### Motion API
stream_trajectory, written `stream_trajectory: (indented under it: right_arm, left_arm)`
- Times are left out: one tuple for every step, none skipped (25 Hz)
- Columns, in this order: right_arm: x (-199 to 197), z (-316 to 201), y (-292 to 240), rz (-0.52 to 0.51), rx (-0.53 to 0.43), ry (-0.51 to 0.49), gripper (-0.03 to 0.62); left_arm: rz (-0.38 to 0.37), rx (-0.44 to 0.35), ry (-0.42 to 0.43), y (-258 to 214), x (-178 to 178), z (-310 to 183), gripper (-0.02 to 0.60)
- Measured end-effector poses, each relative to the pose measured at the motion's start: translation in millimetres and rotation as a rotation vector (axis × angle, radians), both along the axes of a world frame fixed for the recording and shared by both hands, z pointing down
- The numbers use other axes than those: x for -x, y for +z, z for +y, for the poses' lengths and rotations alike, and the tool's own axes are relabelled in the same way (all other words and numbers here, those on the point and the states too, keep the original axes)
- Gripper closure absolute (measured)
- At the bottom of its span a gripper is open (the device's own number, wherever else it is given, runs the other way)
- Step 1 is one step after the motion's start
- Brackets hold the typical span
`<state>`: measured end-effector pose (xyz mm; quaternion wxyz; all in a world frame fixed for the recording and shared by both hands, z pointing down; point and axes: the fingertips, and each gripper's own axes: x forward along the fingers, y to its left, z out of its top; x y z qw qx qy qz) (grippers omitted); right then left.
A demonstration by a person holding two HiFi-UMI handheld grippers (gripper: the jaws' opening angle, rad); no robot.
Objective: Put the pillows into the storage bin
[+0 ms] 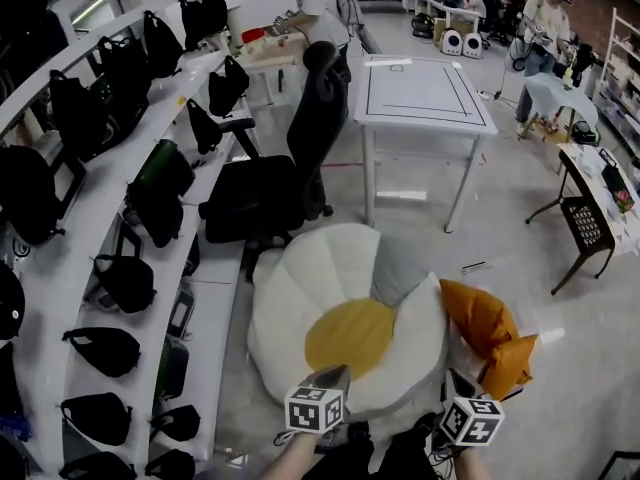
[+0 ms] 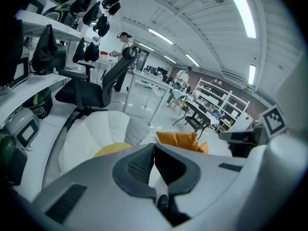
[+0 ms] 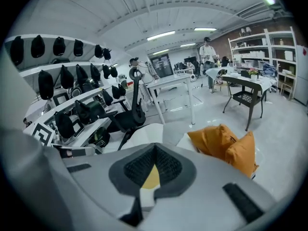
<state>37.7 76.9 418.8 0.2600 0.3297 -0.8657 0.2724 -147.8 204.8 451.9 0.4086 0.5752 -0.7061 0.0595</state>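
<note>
On the floor beside the curved white shelves [image 1: 60,298], a large flower-shaped pillow [image 1: 320,278] is seen lying flat, with white petals, one grey petal and a round yellow centre [image 1: 350,336]. Two orange pillows [image 1: 490,333] are bunched together just beside its right edge, touching it. What the orange pillows rest on cannot be made out. The shelves are filled with black bags [image 1: 125,278], set singly along each tier. Behind the flower-shaped pillow a black office chair [image 1: 270,188] is placed, and a white table [image 1: 420,93] stands further back. No readable writing is shown; only black-and-white square patterns are carried on each gripper's marker cube. The left gripper [image 1: 333,374] is held low over the near edge of the flower-shaped pillow, pointed forward, and its jaws are seen pressed together with nothing between them. The right gripper [image 1: 455,378] is held alongside, near the orange pillows, its jaw tips likewise met and nothing gripped; only the yellow centre is glimpsed behind them.
</note>
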Motion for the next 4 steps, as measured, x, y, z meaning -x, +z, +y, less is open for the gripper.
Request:
stream_trajectory:
  right_arm:
    - [9,4,-2,0.001,-0.007,-0.014,0.594]
    - [17,8,-3,0.001,-0.013,-0.026,0.594]
    - [25,12,-4,0.002,-0.019,-0.038,0.594]
    - [33,16,-6,0.002,-0.024,-0.049,0.594]
  left_arm:
    - [0.001,-0.005,-0.011,-1,7,5,0.571]
    - [0.003,-0.009,-0.021,-1,13,9,0.571]
    - [0.006,-0.013,-0.029,-2,19,14,0.571]
    - [0.008,-0.016,-0.038,-2,25,19,0.571]
